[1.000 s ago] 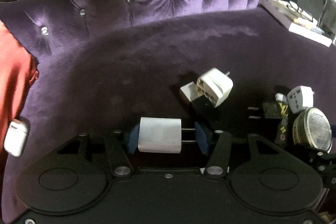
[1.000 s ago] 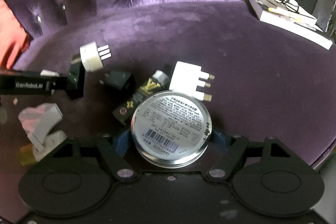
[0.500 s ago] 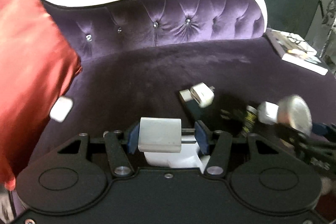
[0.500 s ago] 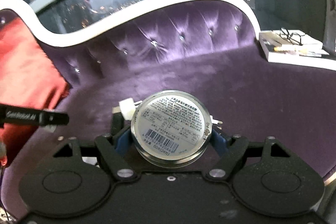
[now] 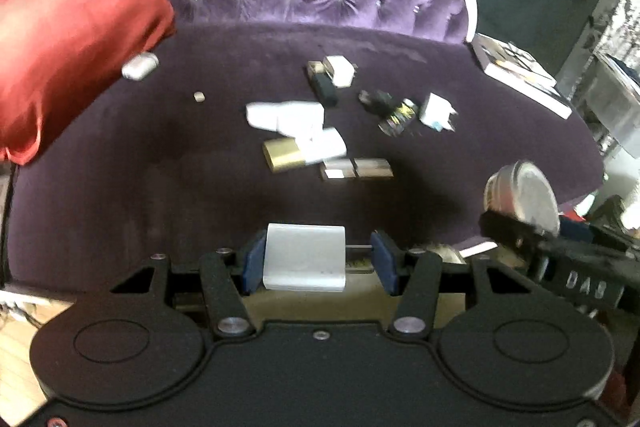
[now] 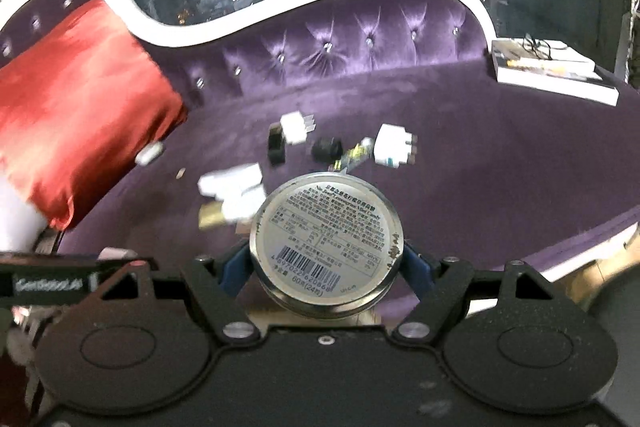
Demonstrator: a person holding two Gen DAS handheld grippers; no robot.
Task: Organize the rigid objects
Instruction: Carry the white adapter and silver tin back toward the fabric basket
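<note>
Two grippers are carrying loads clear of the sofa (image 5: 120,187): the left gripper (image 5: 318,261) is pinching a charger (image 5: 304,257) across its sides and prongs. The right gripper (image 6: 326,261) is squeezing a tin (image 6: 326,239) at its rim, likely for sorting elsewhere.

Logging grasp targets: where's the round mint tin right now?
The round mint tin is clamped in the right gripper, label facing the camera, lifted off the purple sofa seat.

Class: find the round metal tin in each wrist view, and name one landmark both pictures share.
Left wrist view: the round metal tin is at the right edge, gripped by the right claw.
Right wrist view: the tin sits bottom centre, label facing the camera.
Shared landmark: red cushion.
</note>
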